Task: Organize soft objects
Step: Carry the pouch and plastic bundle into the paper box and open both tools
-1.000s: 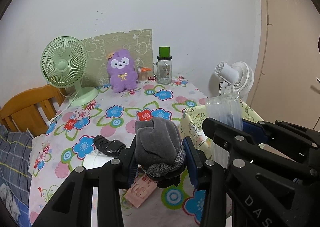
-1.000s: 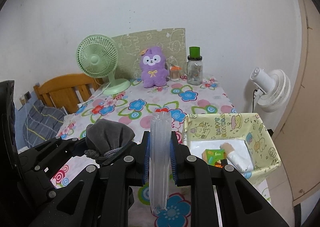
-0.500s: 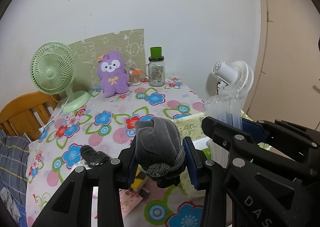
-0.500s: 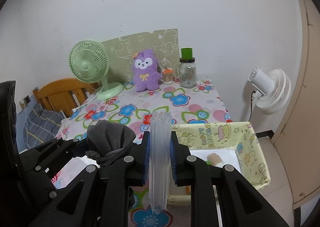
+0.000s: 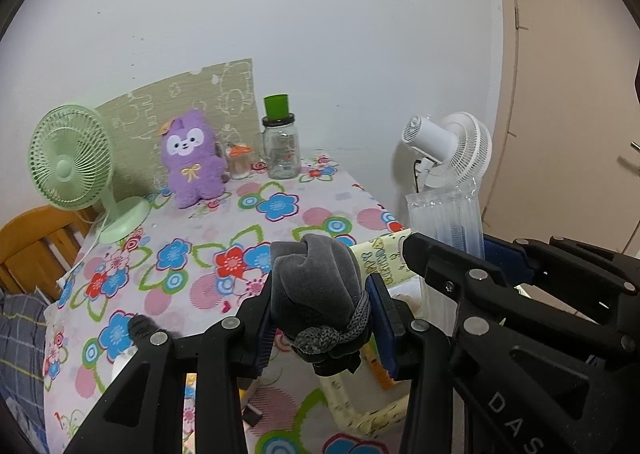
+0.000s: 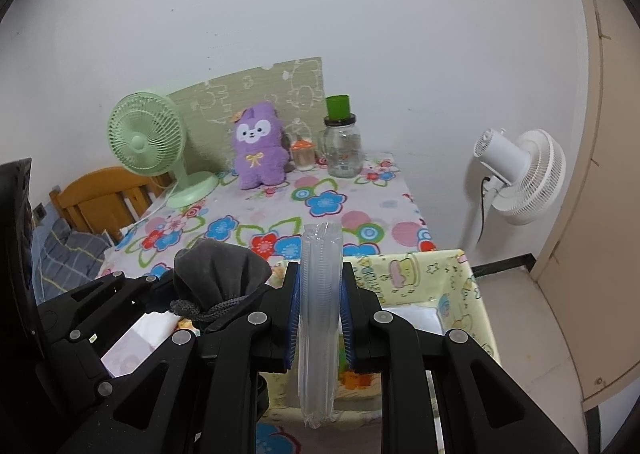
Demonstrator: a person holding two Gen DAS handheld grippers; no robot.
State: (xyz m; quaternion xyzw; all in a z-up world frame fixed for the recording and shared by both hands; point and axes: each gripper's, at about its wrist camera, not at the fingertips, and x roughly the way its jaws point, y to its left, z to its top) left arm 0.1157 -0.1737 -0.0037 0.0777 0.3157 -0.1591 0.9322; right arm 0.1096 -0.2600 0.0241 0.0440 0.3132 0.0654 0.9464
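My left gripper (image 5: 320,318) is shut on a grey drawstring pouch (image 5: 316,286), held above the near table edge; the same pouch (image 6: 218,278) shows left of my right gripper. My right gripper (image 6: 320,310) is shut on a clear plastic sleeve of stacked cups (image 6: 320,318), which also appears as the sleeve (image 5: 444,222) in the left wrist view. Below both stands a yellow cartoon-print fabric bin (image 6: 456,286), (image 5: 384,254), holding a white item and an orange-green packet. A purple plush toy (image 5: 192,158), (image 6: 258,150) sits at the table's back.
On the floral tablecloth (image 5: 224,238) stand a green desk fan (image 5: 72,166), a glass jar with green lid (image 5: 282,150) and a small orange-capped jar (image 5: 239,162). A white floor fan (image 6: 520,174) stands right of the table, a wooden chair (image 6: 100,194) left. A dark item (image 5: 140,324) lies near the front.
Both grippers have moved right across the table with their loads. The yellow bin now sits directly under them, and the fan and plush have shifted left in view.
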